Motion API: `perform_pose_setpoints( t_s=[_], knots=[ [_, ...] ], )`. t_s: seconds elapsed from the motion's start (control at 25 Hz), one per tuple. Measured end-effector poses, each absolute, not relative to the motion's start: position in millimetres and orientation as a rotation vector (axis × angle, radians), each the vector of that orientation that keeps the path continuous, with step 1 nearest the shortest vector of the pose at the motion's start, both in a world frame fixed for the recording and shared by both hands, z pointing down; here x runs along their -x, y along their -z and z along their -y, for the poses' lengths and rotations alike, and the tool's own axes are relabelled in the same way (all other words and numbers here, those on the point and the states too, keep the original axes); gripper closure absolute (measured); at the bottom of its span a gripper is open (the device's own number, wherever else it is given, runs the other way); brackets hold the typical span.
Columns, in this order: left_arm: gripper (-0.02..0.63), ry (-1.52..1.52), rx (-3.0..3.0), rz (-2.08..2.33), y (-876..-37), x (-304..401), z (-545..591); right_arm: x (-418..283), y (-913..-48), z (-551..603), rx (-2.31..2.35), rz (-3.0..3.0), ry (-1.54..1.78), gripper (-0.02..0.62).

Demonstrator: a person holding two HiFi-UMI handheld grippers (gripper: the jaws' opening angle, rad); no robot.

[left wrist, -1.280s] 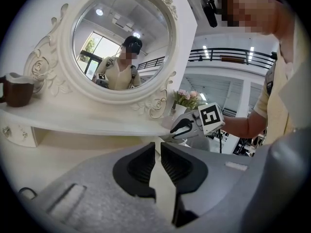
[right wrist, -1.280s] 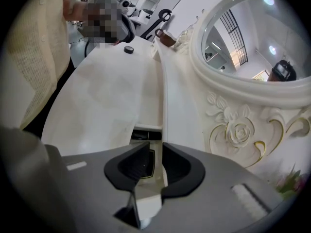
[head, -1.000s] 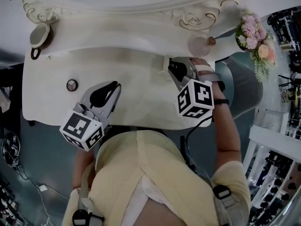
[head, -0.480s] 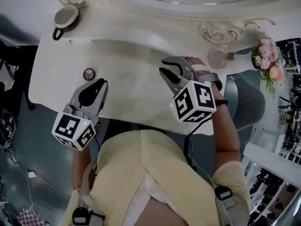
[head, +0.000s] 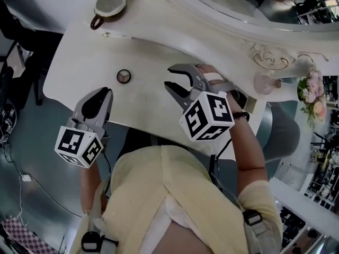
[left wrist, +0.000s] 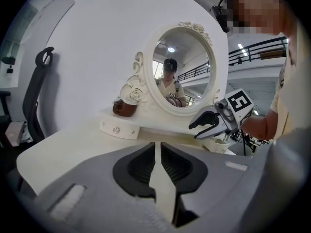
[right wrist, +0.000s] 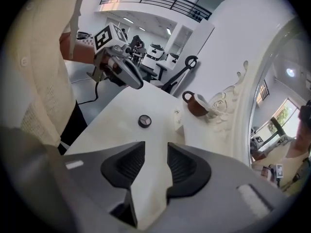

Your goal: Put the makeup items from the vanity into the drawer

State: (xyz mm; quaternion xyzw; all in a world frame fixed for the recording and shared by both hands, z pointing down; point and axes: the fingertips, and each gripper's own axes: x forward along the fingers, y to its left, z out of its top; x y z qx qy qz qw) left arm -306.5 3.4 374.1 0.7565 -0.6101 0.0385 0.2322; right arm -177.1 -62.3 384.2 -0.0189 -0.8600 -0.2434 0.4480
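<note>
White vanity counter, oval carved-frame mirror at the back. Left claw is over the counter's near edge, jaws all but together, nothing in them. Right claw is over mid-counter, jaws part-way apart and just been opening, empty, bare counter showing between them. Small round dark-rimmed makeup compact lies flat on the counter between the two claws, touching neither. Brown-sided cup sits on the raised back ledge, far left.

White vanity bears a round compact; brown cup on its shelf.
</note>
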Motion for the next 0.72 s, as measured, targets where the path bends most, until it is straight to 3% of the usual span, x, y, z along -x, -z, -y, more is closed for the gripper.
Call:
perform_pose_setpoints(
  t_s=[0.72],
  knots=[
    [0.568, -0.062, -1.985, 1.712, -393, 367, -28, 276, -414, 28, 0.179, 2.203, 0.456, 0.362]
  ],
)
